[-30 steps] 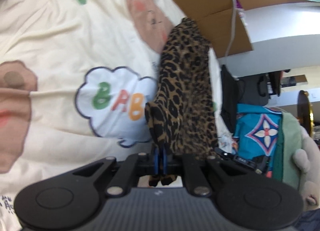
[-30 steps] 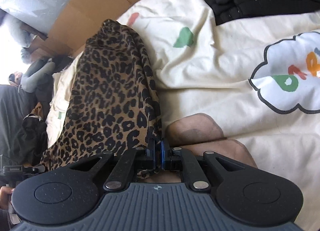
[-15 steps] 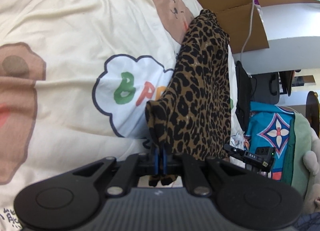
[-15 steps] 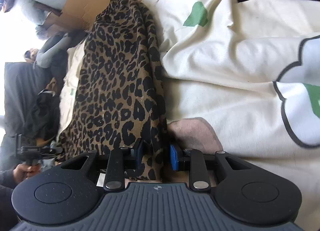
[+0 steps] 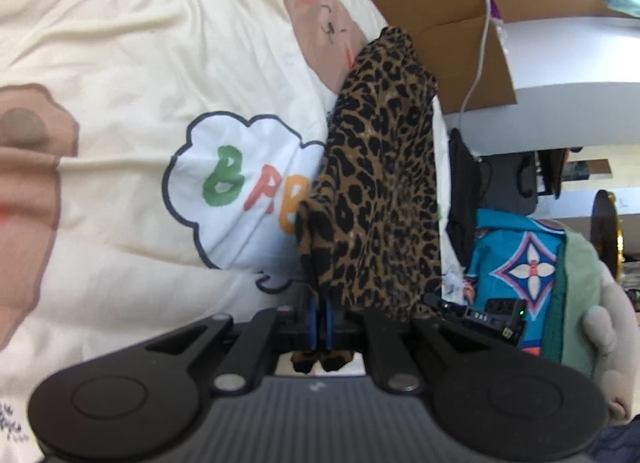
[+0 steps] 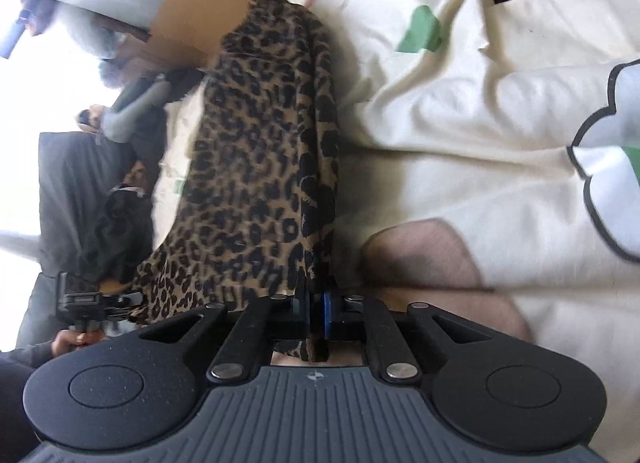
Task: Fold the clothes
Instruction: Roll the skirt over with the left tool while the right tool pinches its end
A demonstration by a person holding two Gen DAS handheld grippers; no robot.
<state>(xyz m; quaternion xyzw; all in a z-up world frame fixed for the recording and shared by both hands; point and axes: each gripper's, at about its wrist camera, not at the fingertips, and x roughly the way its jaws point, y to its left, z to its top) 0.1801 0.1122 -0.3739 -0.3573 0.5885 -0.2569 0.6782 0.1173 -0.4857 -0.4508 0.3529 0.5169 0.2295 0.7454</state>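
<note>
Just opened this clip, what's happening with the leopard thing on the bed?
A person is working with two handheld grippers on a leopard-print garment over a cream cartoon-print bedsheet. The left gripper is shut on one edge of the fabric. The right gripper has just closed its jaws again on another edge, with cloth pinched between them. The garment hangs bunched between the two grips, not yet folded flat. A cardboard box sits beyond the bed.

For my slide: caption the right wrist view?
Right tool shut on leopard-print garment above cartoon bedsheet.
</note>
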